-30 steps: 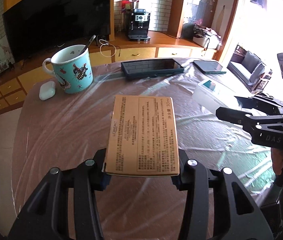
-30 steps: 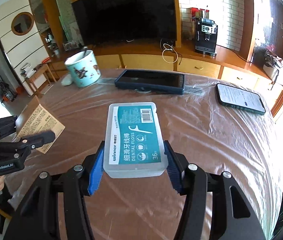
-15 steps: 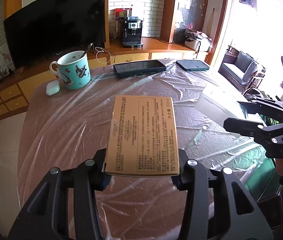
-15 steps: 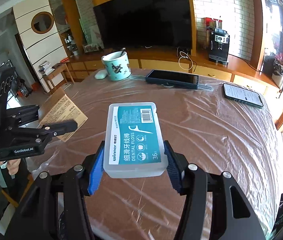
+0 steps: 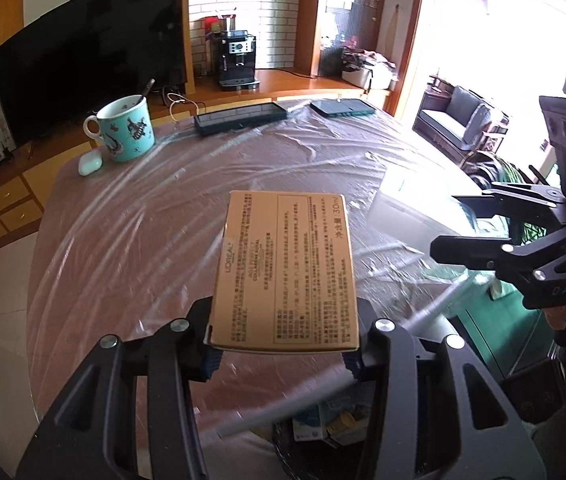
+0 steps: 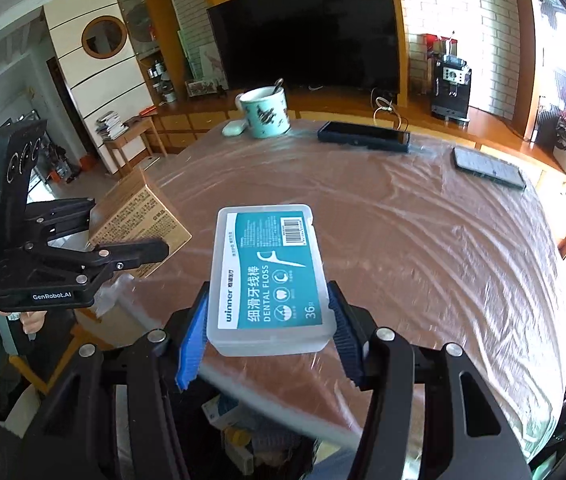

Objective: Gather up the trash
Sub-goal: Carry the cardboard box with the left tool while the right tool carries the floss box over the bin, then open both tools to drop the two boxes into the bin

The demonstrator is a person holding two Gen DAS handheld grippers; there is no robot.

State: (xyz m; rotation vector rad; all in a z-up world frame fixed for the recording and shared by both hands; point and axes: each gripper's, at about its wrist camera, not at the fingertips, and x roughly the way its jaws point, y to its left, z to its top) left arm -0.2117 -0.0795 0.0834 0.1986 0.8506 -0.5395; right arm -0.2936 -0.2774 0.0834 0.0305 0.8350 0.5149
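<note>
My left gripper [image 5: 283,344] is shut on a tan cardboard box [image 5: 287,272] with printed text, held above the near edge of the table. The box also shows in the right wrist view [image 6: 139,220]. My right gripper [image 6: 269,336] is shut on a white plastic dental floss box [image 6: 269,280] with a teal label, held over the table's near edge. The right gripper also shows in the left wrist view [image 5: 483,236]. Below both grippers a dark trash bin [image 5: 323,432] holds several pieces of packaging; it also shows in the right wrist view [image 6: 243,432].
The round table [image 6: 423,248] is covered in clear plastic film. At its far side stand a teal mug [image 5: 125,128] with a spoon, a white earbud case [image 5: 90,163], a dark tablet [image 5: 239,118] and a phone [image 5: 341,107]. A TV and a coffee machine stand behind.
Both grippers have pulled back from the table with their boxes still held. The table's near edge and the trash bin below have come into view.
</note>
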